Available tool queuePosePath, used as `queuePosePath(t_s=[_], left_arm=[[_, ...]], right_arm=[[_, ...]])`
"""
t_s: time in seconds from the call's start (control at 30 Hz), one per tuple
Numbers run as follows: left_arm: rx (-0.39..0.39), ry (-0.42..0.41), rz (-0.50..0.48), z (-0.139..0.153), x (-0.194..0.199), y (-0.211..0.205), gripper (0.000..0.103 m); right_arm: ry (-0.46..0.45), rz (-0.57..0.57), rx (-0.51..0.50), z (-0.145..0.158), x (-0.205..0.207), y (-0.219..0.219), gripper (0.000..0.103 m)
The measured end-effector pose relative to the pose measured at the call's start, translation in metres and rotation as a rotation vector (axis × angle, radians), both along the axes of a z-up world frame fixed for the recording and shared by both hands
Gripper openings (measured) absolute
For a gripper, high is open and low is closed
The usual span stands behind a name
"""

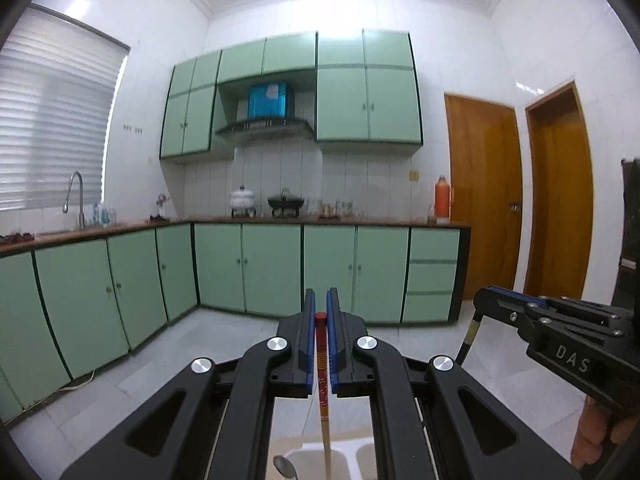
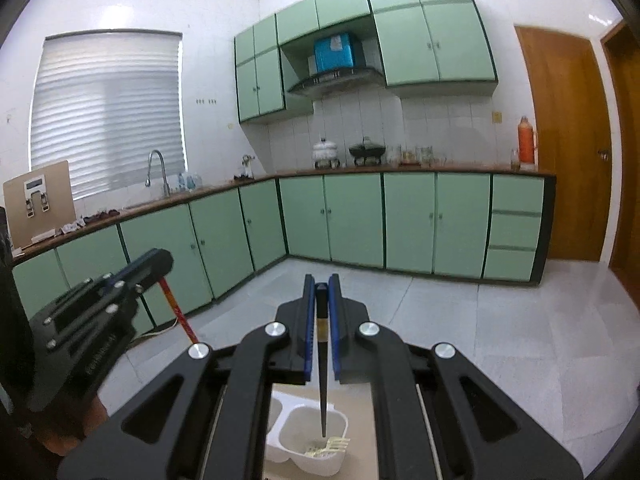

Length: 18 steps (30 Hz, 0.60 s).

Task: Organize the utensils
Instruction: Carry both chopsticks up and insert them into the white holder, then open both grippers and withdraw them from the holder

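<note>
The left hand-held gripper (image 1: 320, 308) is clenched on a red-topped chopstick (image 1: 322, 376), pinched near its upper end between the blue pads. The stick's long axis runs nearly straight down from the jaws, its pale lower end hanging over the white divided holder (image 1: 316, 456) below, where a metal spoon (image 1: 285, 467) lies at the left edge of the view. In the right wrist view this same gripper shows at the left, with the red stick slanting down from it.

The right hand-held gripper (image 2: 322, 288) is likewise clenched — on a black chopstick (image 2: 322, 384), gripped close to its top. That stick also hangs almost vertical, its tip pointing into the right-hand compartment of the holder, just above a pale plastic fork (image 2: 328, 446) lying inside.

The relation that matters: the holder sits directly beneath both grippers, on a light surface (image 2: 360, 424), and each stick is already lined up tip-down over it. Which stick's tip is lower, I cannot tell — though the black one appears nearer to entering its compartment. The likely next move is a straight descent and release.
</note>
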<state>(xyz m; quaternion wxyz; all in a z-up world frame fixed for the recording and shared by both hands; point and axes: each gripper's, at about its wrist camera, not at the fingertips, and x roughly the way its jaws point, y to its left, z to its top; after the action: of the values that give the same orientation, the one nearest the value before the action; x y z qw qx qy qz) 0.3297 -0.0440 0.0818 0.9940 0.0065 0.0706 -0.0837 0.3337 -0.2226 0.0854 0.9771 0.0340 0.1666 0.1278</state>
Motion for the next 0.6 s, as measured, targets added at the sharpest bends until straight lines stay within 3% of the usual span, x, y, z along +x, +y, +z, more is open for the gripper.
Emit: queuePosePath(t_s=[0.2,0.27,0.33,0.4,0.43,0.5,0.6], left_arm=[[0.003,0.102,0.006,-0.036,0.018,0.006,0.009],[-0.001,0.124,0.011,-0.042,0.018,0.011,0.025],[-0.011,0.129,0.019,-0.043,0.011,0.017,0.033],[-0.017,0.129,0.028,-0.042,0.004,0.023,0.04],[-0.028,0.125,0.038,-0.041,-0.005,0.027,0.048],[-0.044,0.116,0.051,-0.039,-0.018,0.034,0.062],[-0.05,0.097,0.052,-0.035,-0.04,0.041,0.076]], right_arm=[[0.081,0.025,0.002,-0.035,0.007,0.008,0.006],[0.088,0.024,-0.01,-0.04,0.004,0.01,0.008],[0.087,0.017,-0.009,-0.042,-0.002,0.01,0.013],[0.073,-0.002,0.0,-0.041,-0.011,0.006,0.032],[0.063,-0.012,0.005,-0.039,-0.015,0.004,0.038],[0.027,-0.041,0.018,-0.035,-0.03,-0.002,0.066],[-0.051,-0.097,0.036,-0.031,-0.065,-0.011,0.087]])
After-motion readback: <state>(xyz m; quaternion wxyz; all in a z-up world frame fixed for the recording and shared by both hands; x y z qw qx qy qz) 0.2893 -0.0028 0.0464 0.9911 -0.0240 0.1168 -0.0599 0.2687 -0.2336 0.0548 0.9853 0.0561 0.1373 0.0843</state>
